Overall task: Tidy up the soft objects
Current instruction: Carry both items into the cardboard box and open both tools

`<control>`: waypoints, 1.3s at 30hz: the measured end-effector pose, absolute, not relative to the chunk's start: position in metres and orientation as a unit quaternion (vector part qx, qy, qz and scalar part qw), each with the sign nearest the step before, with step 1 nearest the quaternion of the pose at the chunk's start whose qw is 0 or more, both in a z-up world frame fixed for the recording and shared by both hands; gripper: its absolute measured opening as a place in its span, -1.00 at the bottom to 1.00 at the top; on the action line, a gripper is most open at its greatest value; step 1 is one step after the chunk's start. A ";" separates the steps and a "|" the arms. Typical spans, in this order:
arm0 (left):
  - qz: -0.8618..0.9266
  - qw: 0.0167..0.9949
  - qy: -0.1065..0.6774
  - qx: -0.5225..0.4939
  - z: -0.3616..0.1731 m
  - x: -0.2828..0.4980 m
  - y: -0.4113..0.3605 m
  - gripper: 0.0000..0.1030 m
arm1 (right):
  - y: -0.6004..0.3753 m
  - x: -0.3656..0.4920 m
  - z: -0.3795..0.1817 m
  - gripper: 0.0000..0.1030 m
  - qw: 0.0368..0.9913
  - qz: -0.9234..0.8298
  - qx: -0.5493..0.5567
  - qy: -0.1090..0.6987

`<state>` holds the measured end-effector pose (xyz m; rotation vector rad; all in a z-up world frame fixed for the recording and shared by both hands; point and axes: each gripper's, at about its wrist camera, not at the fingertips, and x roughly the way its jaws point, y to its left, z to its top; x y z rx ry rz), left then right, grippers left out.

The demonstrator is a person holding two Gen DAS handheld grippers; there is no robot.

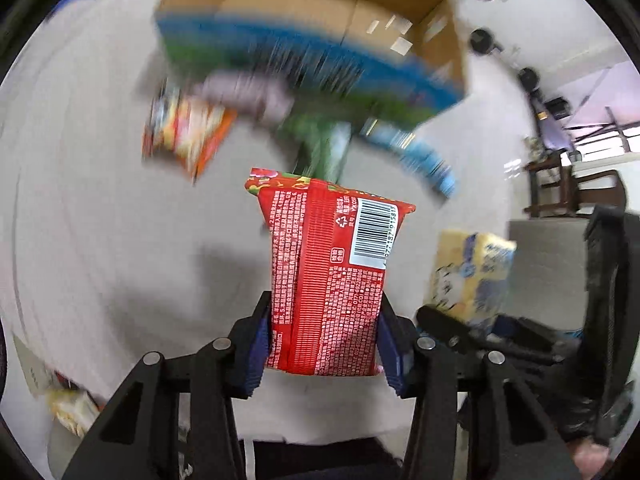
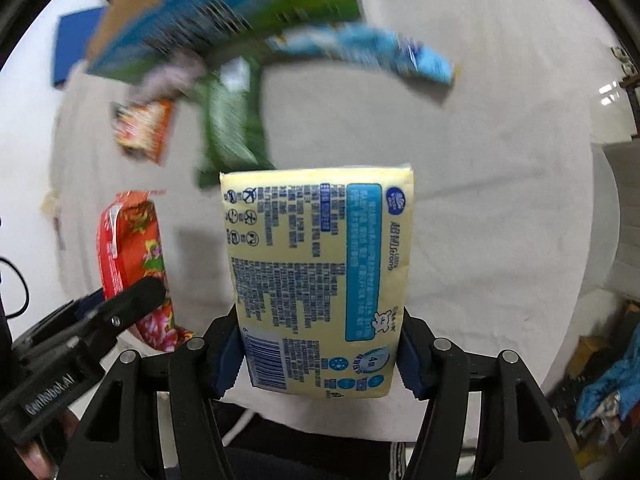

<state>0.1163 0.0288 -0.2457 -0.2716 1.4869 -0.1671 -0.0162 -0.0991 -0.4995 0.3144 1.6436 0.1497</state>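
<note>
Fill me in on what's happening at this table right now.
A person holds a gripper in each hand. The left gripper is shut on a red tissue pack, and the right gripper is shut on a yellow tissue pack, both lifted above the white table. Ahead sit an open cardboard box and several blurred packets beside it.

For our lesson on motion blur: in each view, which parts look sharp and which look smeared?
Left wrist view: the red packet in the left gripper is sharp; the cardboard box and packets beyond are smeared. Right wrist view: the yellow tissue pack in the right gripper is sharp; the background streaks likewise.
</note>
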 end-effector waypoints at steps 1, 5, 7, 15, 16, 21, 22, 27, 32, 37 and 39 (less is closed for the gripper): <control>-0.079 0.730 0.668 -0.123 -0.243 0.126 0.018 -0.14 | -0.096 -0.015 -0.494 0.27 0.675 0.070 0.145 0.720; -0.106 0.762 0.629 -0.108 -0.212 0.187 -0.028 -0.14 | -0.101 0.004 -0.448 0.27 0.711 0.080 0.165 0.679; -0.113 0.772 0.617 -0.100 -0.208 0.212 -0.039 -0.14 | -0.100 0.022 -0.430 0.27 0.732 0.079 0.164 0.657; -0.126 0.779 0.611 -0.070 -0.226 0.324 -0.048 -0.14 | -0.107 0.117 -0.387 0.27 0.783 0.037 0.130 0.607; -0.127 0.775 0.615 -0.072 -0.225 0.325 -0.045 -0.14 | -0.121 0.136 -0.374 0.27 0.783 0.031 0.130 0.607; -0.126 0.743 0.650 -0.096 -0.255 0.375 -0.032 -0.14 | -0.117 0.194 -0.388 0.27 0.777 0.018 0.115 0.618; -0.126 0.735 0.658 -0.104 -0.269 0.391 -0.029 -0.14 | -0.114 0.207 -0.396 0.27 0.774 0.014 0.114 0.623; -0.127 0.708 0.686 -0.112 -0.306 0.424 -0.028 -0.14 | -0.111 0.251 -0.421 0.27 0.758 0.015 0.099 0.644; -0.140 0.680 0.710 -0.117 -0.340 0.448 -0.036 -0.14 | -0.111 0.291 -0.456 0.27 0.748 0.014 0.075 0.659; -0.154 0.666 0.720 -0.121 -0.357 0.460 -0.041 -0.14 | -0.118 0.312 -0.482 0.27 0.738 0.006 0.073 0.671; -0.157 0.664 0.721 -0.124 -0.359 0.463 -0.042 -0.14 | -0.119 0.322 -0.490 0.27 0.735 0.013 0.080 0.673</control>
